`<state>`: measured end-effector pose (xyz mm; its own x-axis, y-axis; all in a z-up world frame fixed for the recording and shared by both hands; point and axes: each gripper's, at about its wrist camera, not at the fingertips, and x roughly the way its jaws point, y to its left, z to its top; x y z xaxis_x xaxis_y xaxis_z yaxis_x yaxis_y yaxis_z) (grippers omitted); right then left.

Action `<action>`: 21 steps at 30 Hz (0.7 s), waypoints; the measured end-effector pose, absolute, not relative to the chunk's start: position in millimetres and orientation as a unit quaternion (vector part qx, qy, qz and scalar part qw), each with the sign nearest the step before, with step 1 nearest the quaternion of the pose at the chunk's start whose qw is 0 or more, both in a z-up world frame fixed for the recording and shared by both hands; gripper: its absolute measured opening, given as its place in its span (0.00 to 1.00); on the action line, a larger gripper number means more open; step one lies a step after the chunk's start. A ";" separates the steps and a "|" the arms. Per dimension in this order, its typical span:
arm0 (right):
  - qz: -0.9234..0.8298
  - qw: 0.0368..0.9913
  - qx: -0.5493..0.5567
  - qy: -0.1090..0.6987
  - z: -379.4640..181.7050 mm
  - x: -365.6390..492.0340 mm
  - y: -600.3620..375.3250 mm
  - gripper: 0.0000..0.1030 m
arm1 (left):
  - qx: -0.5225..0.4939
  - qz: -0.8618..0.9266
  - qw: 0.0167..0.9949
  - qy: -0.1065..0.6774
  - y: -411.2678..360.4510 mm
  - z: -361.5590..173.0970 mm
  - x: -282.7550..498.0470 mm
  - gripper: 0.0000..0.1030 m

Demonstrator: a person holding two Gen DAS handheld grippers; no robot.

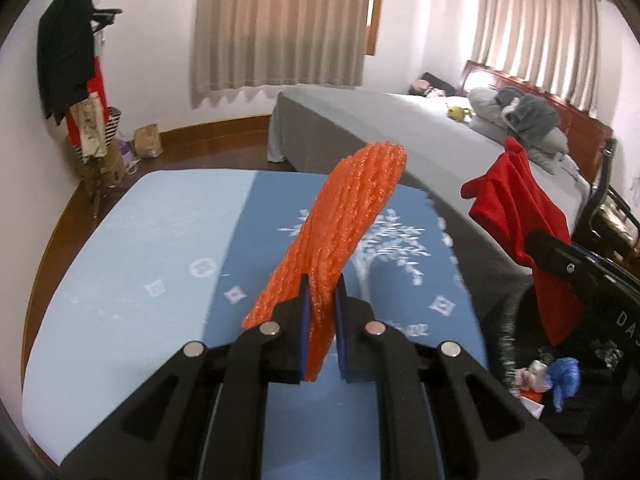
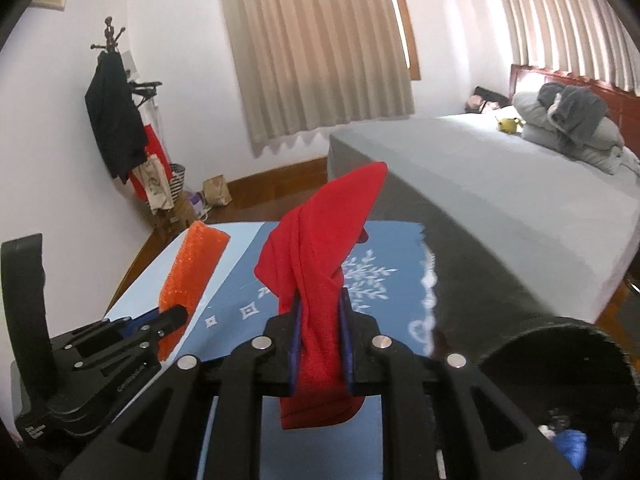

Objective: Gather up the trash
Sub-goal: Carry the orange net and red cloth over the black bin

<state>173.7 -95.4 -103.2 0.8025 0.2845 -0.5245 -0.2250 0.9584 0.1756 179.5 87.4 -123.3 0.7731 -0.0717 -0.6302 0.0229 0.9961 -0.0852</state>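
My left gripper [image 1: 322, 292] is shut on an orange foam net sleeve [image 1: 344, 216], which sticks up and forward above the blue mat [image 1: 160, 248]. That gripper [image 2: 176, 314] and its orange sleeve [image 2: 196, 268] also show at the left of the right wrist view. My right gripper [image 2: 320, 300] is shut on a red cloth [image 2: 324, 240], bunched and pointing upward. The red cloth [image 1: 516, 208] and the right gripper's finger [image 1: 560, 256] appear at the right of the left wrist view, above a black bin [image 2: 560, 344] that holds blue and white scraps [image 1: 560, 376].
A grey bed [image 2: 500, 184] with pillows runs along the right. A coat stand [image 1: 68, 56] with dark clothes, bags and a brown paper bag [image 1: 147, 141] stands by the far wall. Curtains [image 2: 316, 48] cover the windows. Wooden floor surrounds the mat.
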 end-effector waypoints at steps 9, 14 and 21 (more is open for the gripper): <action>0.095 0.959 0.050 0.261 -84.6 136.9 -143.2 0.16 | -0.018 -0.076 0.945 0.318 33.2 -100.9 156.5 0.10; 0.067 0.965 0.055 0.249 -76.8 116.0 -169.3 0.16 | -0.008 -0.109 0.943 0.315 6.7 -94.0 145.3 0.10; 0.034 0.968 0.061 0.241 -73.4 91.4 -203.9 0.16 | 0.009 -0.147 0.940 0.309 -31.4 -90.6 129.4 0.10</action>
<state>91.4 -203.9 -73.4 0.8816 0.0949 -0.4623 -0.0365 0.9904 0.1336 129.4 -31.4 -90.6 0.7656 -0.2713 -0.5833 0.2829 0.9563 -0.0736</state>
